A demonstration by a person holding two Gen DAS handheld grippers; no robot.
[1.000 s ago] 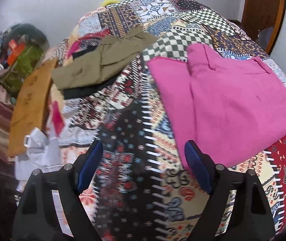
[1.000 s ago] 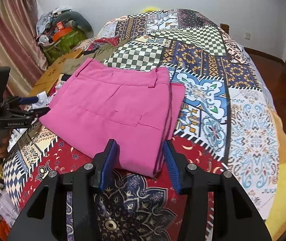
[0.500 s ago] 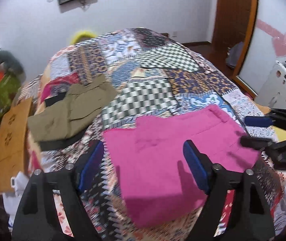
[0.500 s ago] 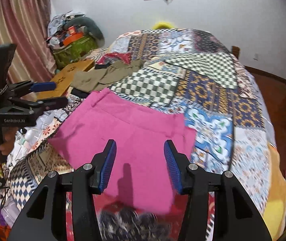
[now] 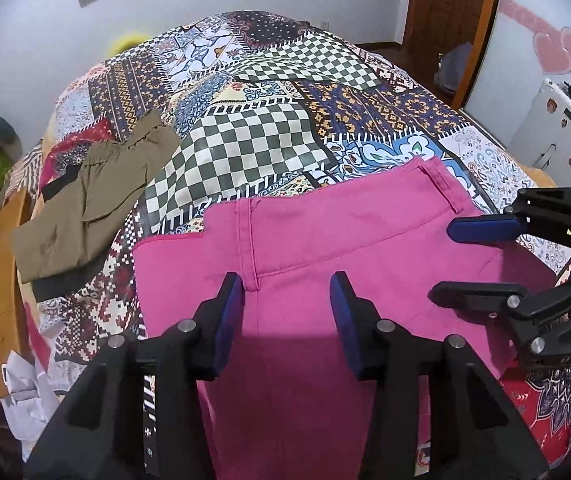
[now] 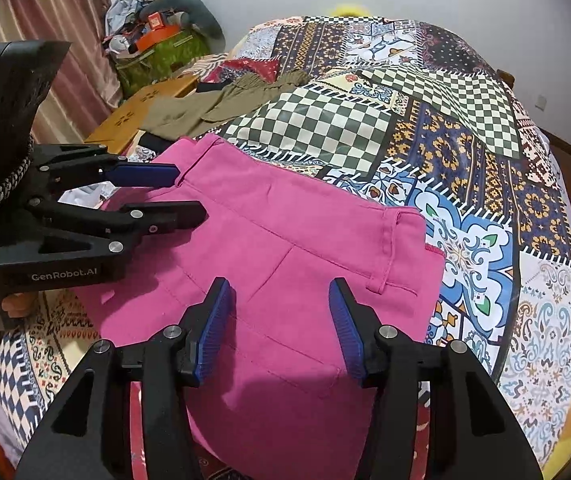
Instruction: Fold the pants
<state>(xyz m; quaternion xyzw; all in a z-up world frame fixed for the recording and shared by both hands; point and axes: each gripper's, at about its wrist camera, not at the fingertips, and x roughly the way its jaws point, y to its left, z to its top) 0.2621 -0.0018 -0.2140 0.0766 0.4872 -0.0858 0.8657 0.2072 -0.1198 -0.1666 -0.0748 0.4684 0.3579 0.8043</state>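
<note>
The near end of the pink pants [image 5: 325, 264] was cut off behind my claws. My left gripper [image 5: 285, 312] and right gripper [image 6: 281, 320] both hung released above them, jaws spread, gripping nothing. The pants lay folded on the patchwork bedspread [image 6: 465, 160], an olive garment [image 5: 93, 196] apart near the bed's left edge, by a white wall [image 5: 25, 40].

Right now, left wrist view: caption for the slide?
Open left gripper and right gripper over folded pink pants on patchwork bedspread, olive pants alongside.
</note>
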